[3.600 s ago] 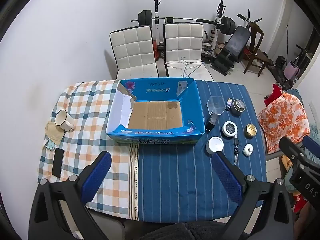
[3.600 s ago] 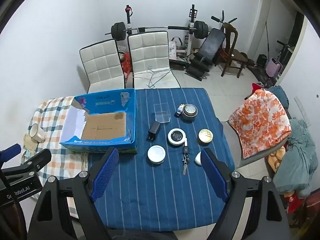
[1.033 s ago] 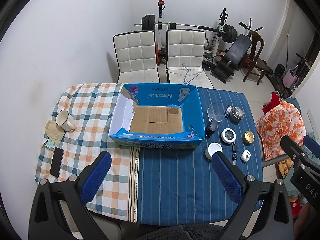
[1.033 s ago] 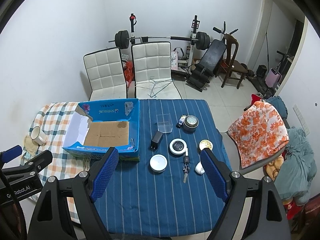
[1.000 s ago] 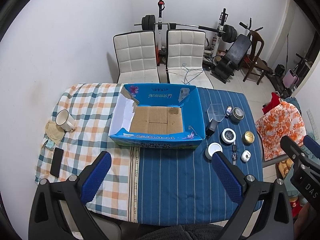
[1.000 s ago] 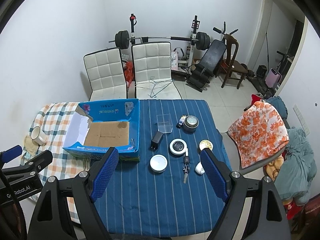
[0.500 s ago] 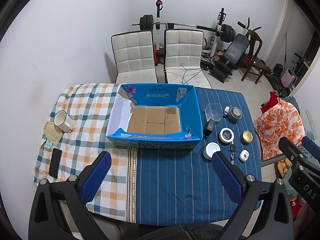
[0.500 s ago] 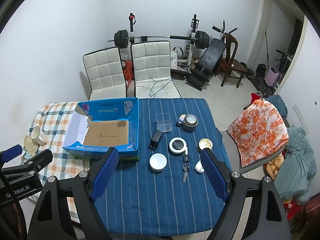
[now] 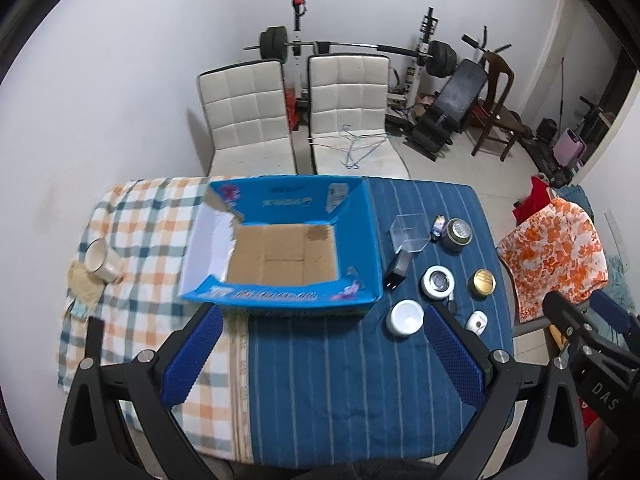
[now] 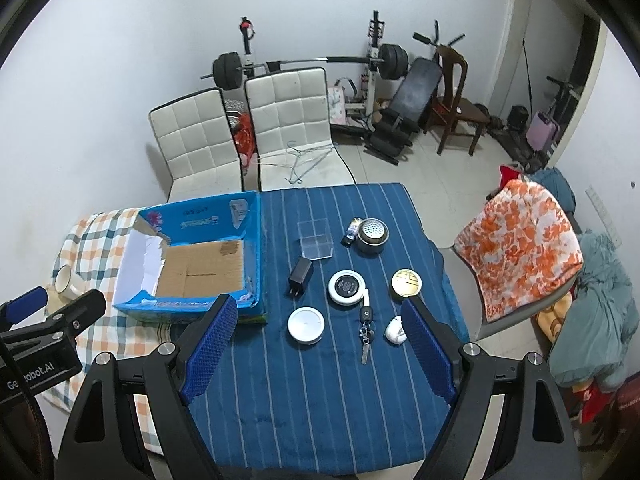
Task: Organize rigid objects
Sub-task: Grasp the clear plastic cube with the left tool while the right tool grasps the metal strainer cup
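Observation:
An open blue cardboard box [image 9: 280, 300] [image 10: 248, 240] stands empty on the table. To its right lie small rigid objects: a clear plastic cube [image 10: 315, 239], a black charger [image 10: 300, 273], a white round lid [image 10: 306, 325], a white-rimmed round tin [image 10: 347, 287], a gold tin [image 10: 407, 281], a metal round tin [image 10: 373, 235], car keys [image 10: 366, 328] and a small white case [image 10: 395, 329]. My left gripper [image 9: 320, 354] is open and empty, high above the table's near edge. My right gripper [image 10: 320, 344] is open and empty, also high above the near edge.
A mug [image 9: 99, 261] and a dark phone [image 9: 95, 332] sit on the checked cloth at the left. Two white chairs [image 9: 296, 120] stand behind the table. A chair with orange floral cloth [image 10: 520, 236] stands at the right. Gym gear lines the far wall.
Both grippers have come slightly lower and closer to the table since a second ago. The objects have not moved.

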Motion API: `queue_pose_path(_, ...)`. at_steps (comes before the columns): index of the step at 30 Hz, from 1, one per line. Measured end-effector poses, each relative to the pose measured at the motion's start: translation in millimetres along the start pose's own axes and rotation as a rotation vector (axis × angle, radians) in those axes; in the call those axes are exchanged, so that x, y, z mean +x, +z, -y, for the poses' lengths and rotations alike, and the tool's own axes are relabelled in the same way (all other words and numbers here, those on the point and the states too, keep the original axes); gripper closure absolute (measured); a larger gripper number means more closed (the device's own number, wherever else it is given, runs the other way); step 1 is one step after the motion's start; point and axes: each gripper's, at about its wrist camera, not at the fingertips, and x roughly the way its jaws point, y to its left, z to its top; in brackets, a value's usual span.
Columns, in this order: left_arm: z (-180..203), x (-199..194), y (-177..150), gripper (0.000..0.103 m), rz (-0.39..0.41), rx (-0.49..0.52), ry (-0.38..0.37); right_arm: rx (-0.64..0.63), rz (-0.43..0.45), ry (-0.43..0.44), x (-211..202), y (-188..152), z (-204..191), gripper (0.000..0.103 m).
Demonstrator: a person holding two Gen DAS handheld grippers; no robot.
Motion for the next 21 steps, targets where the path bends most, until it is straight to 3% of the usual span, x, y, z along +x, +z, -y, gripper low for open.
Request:
queue_pose_path(3,19.7,33.5,22.2,0.0,-0.03,0.026,-0.012,0.04,-0.025,-0.011,29.6,16.2,19.7,0.017)
queue_pose_path(8,58.8,101.6,63.7,0.0,-0.109,0.065,-0.057,0.099,-0.129,-0.027,114.6,55.4,62.1,0.017)
queue_pose_path(13,105.4,199.0,101.7,0.0,-0.259,0.123,-0.083,0.119,-0.255,-0.048,216.1,88.4,97.3,0.017)
queue_pose_path(18,131.2,279.7,119.0,0.0,-0.412,0.077,-0.135,0.161,-0.347,-0.042,316.4,109.9,124.1,0.017)
queue_pose_path(21,137.0,305.3,125.9,0.0,-0.444,0.029,-0.165,0.174,-0.374,-0.044,369.5,118.2,134.1,0.017)
